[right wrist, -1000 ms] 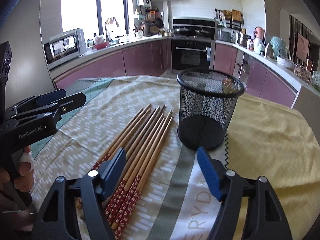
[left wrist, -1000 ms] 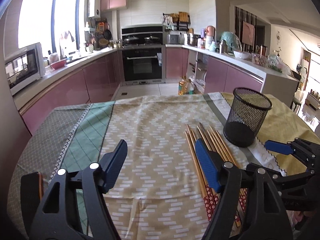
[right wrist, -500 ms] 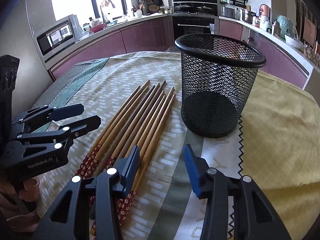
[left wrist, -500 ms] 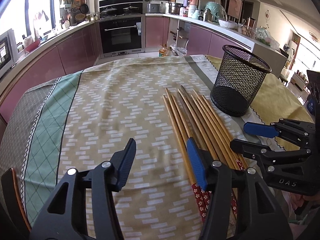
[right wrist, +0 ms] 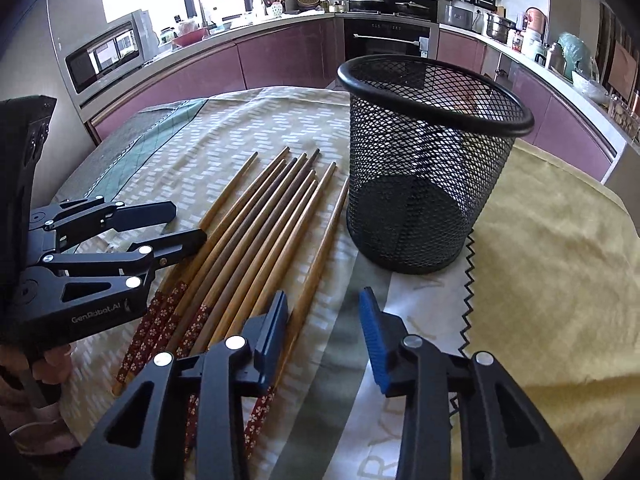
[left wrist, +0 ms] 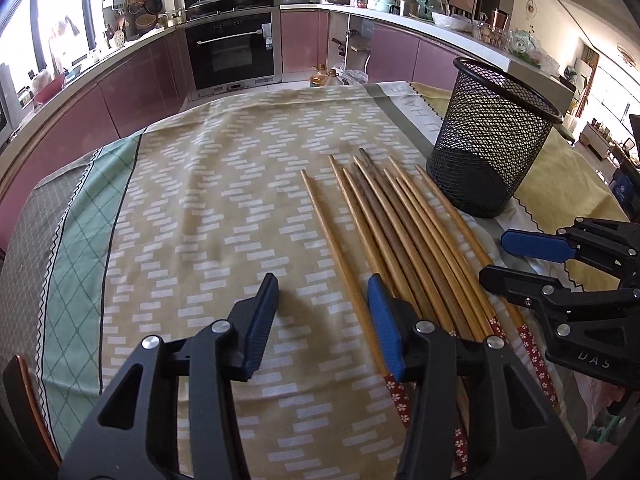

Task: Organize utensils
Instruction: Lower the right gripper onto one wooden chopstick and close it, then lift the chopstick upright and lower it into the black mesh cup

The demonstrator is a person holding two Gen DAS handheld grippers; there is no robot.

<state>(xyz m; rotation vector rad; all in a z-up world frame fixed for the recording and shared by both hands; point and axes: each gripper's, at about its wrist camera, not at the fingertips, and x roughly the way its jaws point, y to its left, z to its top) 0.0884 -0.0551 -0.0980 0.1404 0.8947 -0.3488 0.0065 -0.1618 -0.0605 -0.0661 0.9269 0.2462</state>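
Several wooden chopsticks [left wrist: 404,228] with red flowered ends lie side by side on the tablecloth; they also show in the right wrist view [right wrist: 256,236]. A black mesh cup [left wrist: 490,140] stands upright and empty just right of them, and it shows in the right wrist view [right wrist: 428,160]. My left gripper [left wrist: 324,304] is open and empty, low over the leftmost chopstick. My right gripper [right wrist: 324,320] is open and empty, low over the rightmost chopstick's handle end. Each gripper shows in the other's view: the right one [left wrist: 520,256] and the left one [right wrist: 180,224].
The table [left wrist: 180,208] is covered by a patterned beige and green cloth, with a yellow cloth [right wrist: 560,260] on the right. A chair back [left wrist: 24,396] sits at the near left edge. Kitchen counters, an oven [left wrist: 232,52] and a microwave [right wrist: 108,52] lie beyond.
Both grippers have moved forward and down toward the chopsticks and narrowed their opening. The chopsticks and the cup have not moved.
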